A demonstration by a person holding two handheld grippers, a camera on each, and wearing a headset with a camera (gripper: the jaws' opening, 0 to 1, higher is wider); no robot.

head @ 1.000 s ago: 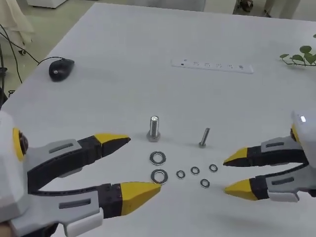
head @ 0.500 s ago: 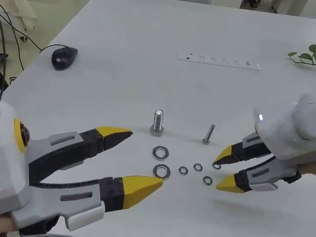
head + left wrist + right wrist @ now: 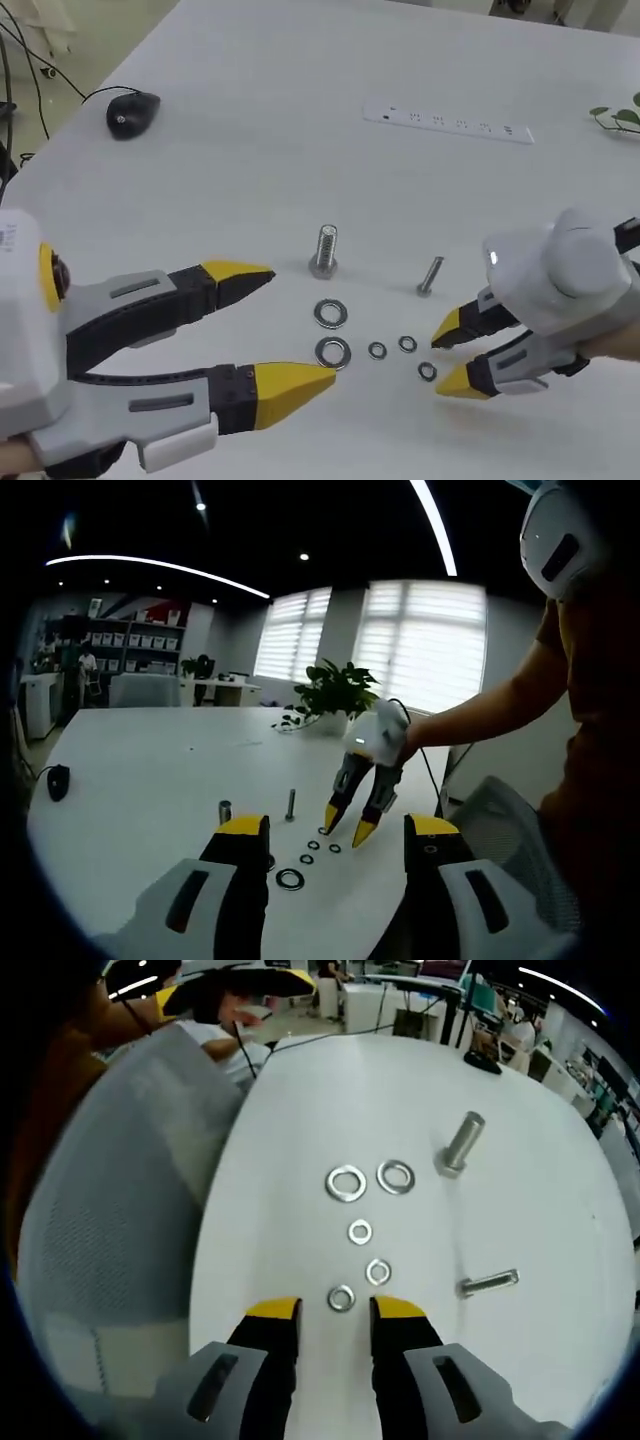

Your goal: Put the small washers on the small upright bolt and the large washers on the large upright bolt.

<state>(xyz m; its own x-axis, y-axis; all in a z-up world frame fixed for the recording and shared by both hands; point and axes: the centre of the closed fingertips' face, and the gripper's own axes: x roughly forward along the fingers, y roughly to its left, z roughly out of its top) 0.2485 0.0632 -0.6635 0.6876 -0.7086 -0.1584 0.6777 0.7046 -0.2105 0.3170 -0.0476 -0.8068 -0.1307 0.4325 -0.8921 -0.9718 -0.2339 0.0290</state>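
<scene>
Progress: nothing is placed yet, as we judge it. The large bolt [image 3: 323, 250] and the small bolt [image 3: 430, 275] both stand bare near the middle of the head view.
Large washers [image 3: 331, 314]: two lie flat on the tabletop [image 3: 250, 170], just below the large bolt.
Small washers [image 3: 377, 351]: we count three, in a loose cluster to the right of the large ones and below the small bolt.
Left claw [image 3: 272, 326]: spread wide and empty at the lower left, with its lower tip just beside the nearer large washer.
Right claw [image 3: 447, 356]: jaws a little apart and pinching nothing, at the lower right, with its tips at the edge of the small cluster.
Left to do: every washer, we think.
Right gripper view adds: one small washer [image 3: 341, 1298] sits just ahead of the gap between the tips at bottom centre. The head view leaves this line-up unclear.
Left gripper view adds: the Right claw tilts tips-down over the cluster.
Head view adds: a mouse [image 3: 133, 112] at the upper left and a power strip [image 3: 450, 122] toward the upper right.
</scene>
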